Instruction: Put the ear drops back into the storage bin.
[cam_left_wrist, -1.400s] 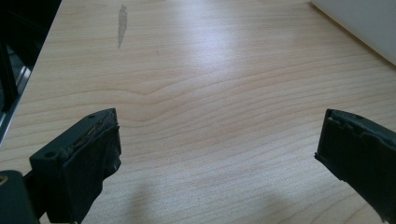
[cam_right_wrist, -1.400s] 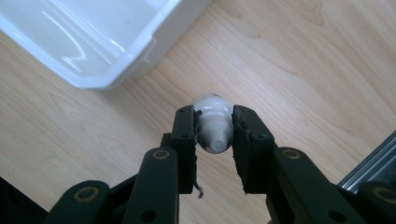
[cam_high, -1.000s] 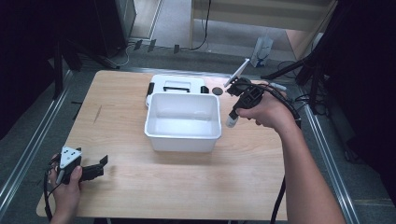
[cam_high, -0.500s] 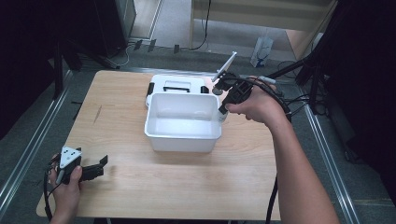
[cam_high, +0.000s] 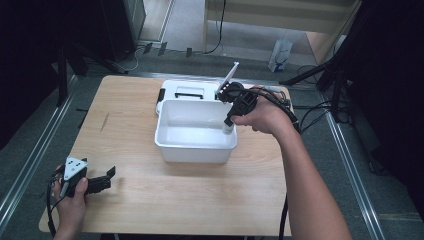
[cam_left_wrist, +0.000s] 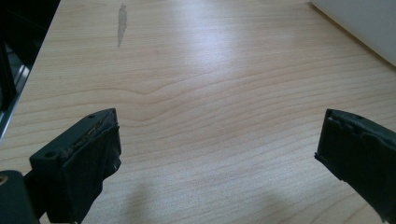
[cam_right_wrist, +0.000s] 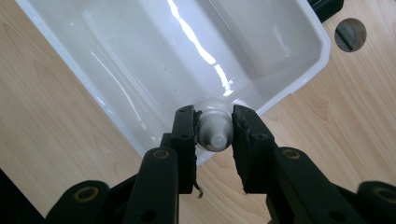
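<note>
The right gripper (cam_right_wrist: 214, 128) is clamped on a tube (cam_right_wrist: 214, 127), its two black jaws pressed against either side of the tube's ribbed white cap. In the right gripper view the tube is seen end-on: a pale grey-white screw cap with a small nozzle tip, and a rounded, glossy shoulder behind it. From the high view the tube (cam_high: 228, 126) hangs cap-down from the gripper (cam_high: 230, 120) over the right-hand edge of the tub (cam_high: 196, 146), just above its rim.

The tub is white, rectangular and glossy, with nothing in it; in the right gripper view its rim (cam_right_wrist: 322, 51) catches bright streaks of light. Behind it lies a white lid (cam_high: 189, 90) with black latches.

The left gripper (cam_high: 102, 180) rests near the table's (cam_high: 130, 120) front left corner, its jaws spread wide apart over bare wood (cam_left_wrist: 210, 93), holding nothing
</note>
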